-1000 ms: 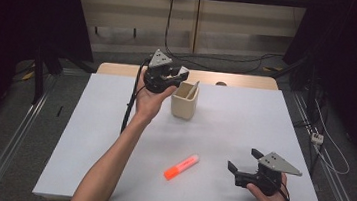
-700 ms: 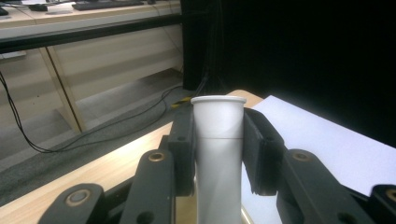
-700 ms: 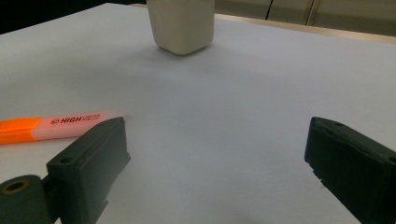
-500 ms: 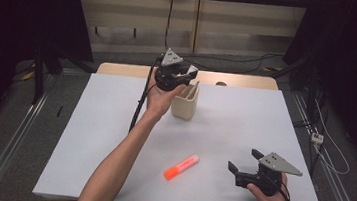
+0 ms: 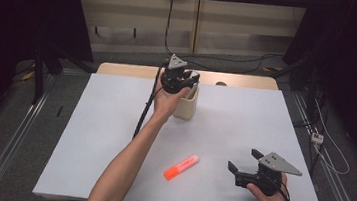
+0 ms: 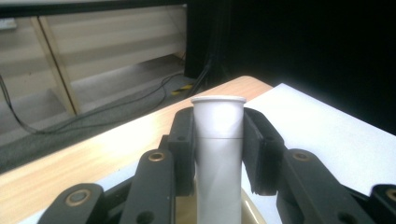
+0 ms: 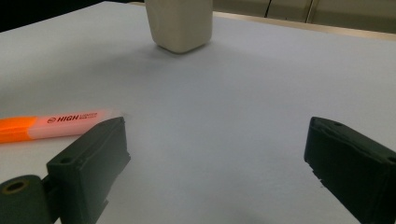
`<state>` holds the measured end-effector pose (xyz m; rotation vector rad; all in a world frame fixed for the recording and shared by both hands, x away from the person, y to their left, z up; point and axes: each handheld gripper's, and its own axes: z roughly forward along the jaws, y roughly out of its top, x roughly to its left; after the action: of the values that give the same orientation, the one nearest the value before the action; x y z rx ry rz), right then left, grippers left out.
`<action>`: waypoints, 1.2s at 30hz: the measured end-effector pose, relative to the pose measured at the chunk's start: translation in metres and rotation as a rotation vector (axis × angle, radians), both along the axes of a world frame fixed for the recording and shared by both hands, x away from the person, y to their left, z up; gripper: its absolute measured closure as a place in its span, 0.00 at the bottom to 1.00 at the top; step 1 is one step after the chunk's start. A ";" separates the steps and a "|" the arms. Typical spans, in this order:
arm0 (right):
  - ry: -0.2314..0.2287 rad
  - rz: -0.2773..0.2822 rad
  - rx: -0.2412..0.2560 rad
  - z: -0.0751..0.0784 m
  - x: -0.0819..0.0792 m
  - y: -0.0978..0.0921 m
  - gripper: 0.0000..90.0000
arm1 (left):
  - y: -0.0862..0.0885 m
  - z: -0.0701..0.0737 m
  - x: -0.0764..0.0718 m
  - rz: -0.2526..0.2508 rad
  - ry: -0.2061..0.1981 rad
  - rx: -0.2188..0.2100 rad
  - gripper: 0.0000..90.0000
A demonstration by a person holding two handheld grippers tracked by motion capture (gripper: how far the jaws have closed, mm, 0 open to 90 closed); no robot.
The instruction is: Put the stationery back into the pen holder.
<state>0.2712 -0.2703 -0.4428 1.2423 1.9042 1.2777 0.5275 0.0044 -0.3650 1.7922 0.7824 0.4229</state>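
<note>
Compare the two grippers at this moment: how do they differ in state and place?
The left gripper is shut on a white tube and held over the beige cup at the table's far side; the right gripper is open, holds nothing and sits low near the front edge, beside the orange highlighter. Both have black jaws and a grey plate on top.
</note>
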 end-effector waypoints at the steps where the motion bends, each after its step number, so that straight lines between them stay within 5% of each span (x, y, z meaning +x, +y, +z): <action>1: -0.001 0.002 -0.002 0.000 0.000 0.000 0.06 | 0.000 -0.002 0.000 -0.001 0.002 0.006 0.75; 19: 0.002 0.011 0.003 0.000 0.000 0.002 0.06 | 0.002 -0.013 -0.002 -0.007 0.054 0.038 0.73; 29: -0.006 0.016 -0.005 0.000 0.000 0.003 0.06 | 0.009 -0.004 -0.007 0.003 0.087 0.040 0.35; 36: -0.006 0.014 -0.010 0.001 -0.001 0.003 0.06 | 0.019 0.005 -0.015 0.009 0.084 0.069 0.19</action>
<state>0.2707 -0.2675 -0.4416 1.2210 1.9159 1.2766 0.5123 0.0236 -0.3596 1.8809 0.8431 0.3864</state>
